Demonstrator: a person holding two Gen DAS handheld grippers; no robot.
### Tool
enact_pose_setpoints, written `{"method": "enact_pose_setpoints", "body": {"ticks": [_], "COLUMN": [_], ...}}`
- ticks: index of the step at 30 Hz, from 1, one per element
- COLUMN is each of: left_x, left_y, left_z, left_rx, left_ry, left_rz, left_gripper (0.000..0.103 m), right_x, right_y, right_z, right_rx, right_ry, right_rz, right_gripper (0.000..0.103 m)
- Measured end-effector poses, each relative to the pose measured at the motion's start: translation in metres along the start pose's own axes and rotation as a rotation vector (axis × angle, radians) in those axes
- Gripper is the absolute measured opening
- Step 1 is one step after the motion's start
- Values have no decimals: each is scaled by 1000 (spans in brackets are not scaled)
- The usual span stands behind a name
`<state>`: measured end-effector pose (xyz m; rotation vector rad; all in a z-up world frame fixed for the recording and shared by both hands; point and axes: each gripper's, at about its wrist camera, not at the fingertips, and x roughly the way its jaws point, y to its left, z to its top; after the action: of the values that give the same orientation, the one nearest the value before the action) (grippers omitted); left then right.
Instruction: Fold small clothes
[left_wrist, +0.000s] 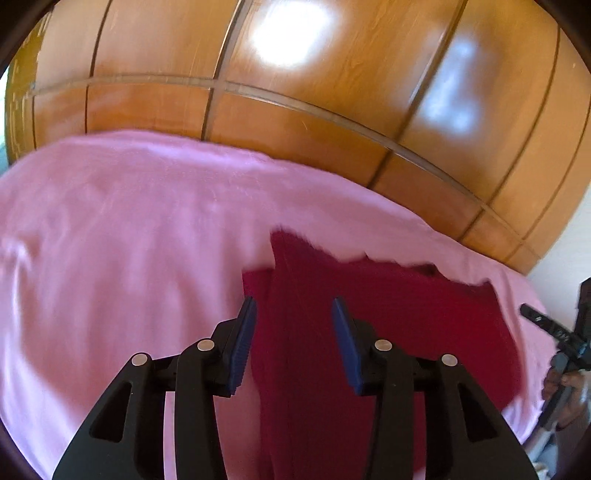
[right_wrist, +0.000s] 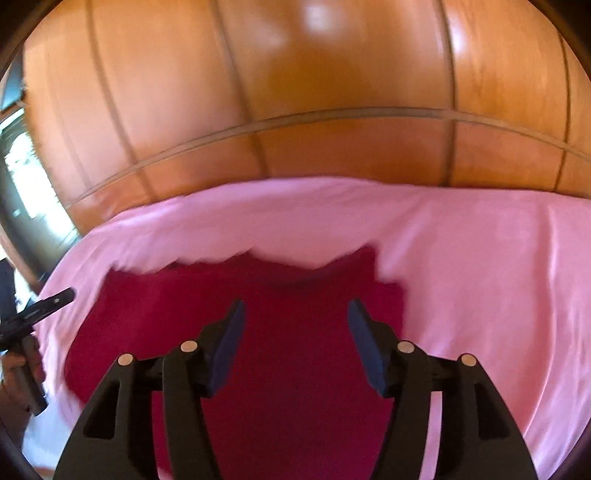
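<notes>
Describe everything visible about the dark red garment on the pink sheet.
The dark red garment looks like a soft, finely ribbed knit. It lies spread on the pink sheet, its far edge wavy and uneven; the left wrist view shows a lengthwise fold or overlapping layer. Both tongs, left and right, hang open above it, gripping nothing. Blur hides finer detail.

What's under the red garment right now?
The red garment lies on the pink sheet, which shows all around it. Whatever the sheet covers is hidden. Both grippers, left and right, are above the garment, fingers apart.
</notes>
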<state>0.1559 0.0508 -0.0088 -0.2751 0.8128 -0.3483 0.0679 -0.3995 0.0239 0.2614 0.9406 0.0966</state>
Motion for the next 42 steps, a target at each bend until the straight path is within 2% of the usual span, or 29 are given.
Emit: {"method": "enact_pose_setpoints", "body": {"ticks": [2, 5, 7, 9, 12, 14, 16, 18, 19, 20, 21, 22, 24, 26, 28, 29, 30, 34, 36, 37, 38, 40, 42], "left_x": [-17, -34, -40, -44, -48, -44, -35, -28, -25, -23, -21, -20, -24, -26, -28, -27, -27, -46, -56, -63, -65, -72, -73], "left_y": [6, 15, 23, 25, 20, 12, 7, 5, 4, 3, 2, 2, 4, 6, 15, 18, 21, 38, 46, 49, 49, 43, 35], "left_z": [-23, -54, -72, -84, -94, -98, -101, -106, -107, -107, -106, -104, -103, -104, -108, -113, -116, -117, -112, -111, -109, -106, -100], "left_rx": [-42, -77, -120, -122, -89, -19, 39, 73, 101, 131, 165, 213, 279, 350, 356, 366, 363, 213, 110, 45, 22, -16, -38], "left_ry": [18, 55, 89, 99, 107, 108, 154, 183, 196, 208, 222, 229, 236, 248, 264, 269, 274, 239, 217, 197, 188, 140, 116], "left_rz": [-51, -81, -98, -95, -169, -147, -190, -234, -244, -233, -221, -200, -185, -125, -119, -107, -91, -115, -184, -211, -220, -240, -265], "left_gripper": [62, 62, 62, 62, 62, 62, 62, 58, 47, 28, 17, 11, 9, 8, 8, 0, 0, 0, 0, 9, 30, 51, 51], "right_x": [-11, -17, -18, -10, -4, -1, 7, 11, 12, 11, 13, 14, 14, 12, 12, 12, 13, 7, 1, -5, -14, -28, -42], "right_y": [10, 18, 19, 10, 1, -1, -1, -1, -3, -6, -7, -9, -12, -16, -19, -19, -18, -19, -16, -16, -18, -23, -33], "right_z": [-23, -50, -65, -76, -85, -86, -83, -82, -82, -82, -81, -80, -79, -78, -79, -81, -83, -83, -79, -78, -76, -77, -80], "right_rx": [-1, -8, 14, 46, 107, 113, 105, 96, 96, 96, 94, 94, 86, 78, 74, 62, 51, 72, 80, 85, 94, 114, 143], "right_ry": [19, 46, 73, 95, 97, 102, 114, 118, 121, 126, 131, 135, 145, 152, 152, 150, 145, 145, 134, 121, 100, 78, 61], "right_rz": [47, 42, 38, -6, -1, -1, -9, -13, -12, -10, -7, -2, 4, 6, 2, -6, -8, -8, -1, 2, 5, -2, -20], "right_gripper": [59, 66, 67, 68, 68, 69, 70, 71, 71, 71, 71, 71, 69, 66, 62, 61, 61, 62, 70, 72, 74, 76, 76]}}
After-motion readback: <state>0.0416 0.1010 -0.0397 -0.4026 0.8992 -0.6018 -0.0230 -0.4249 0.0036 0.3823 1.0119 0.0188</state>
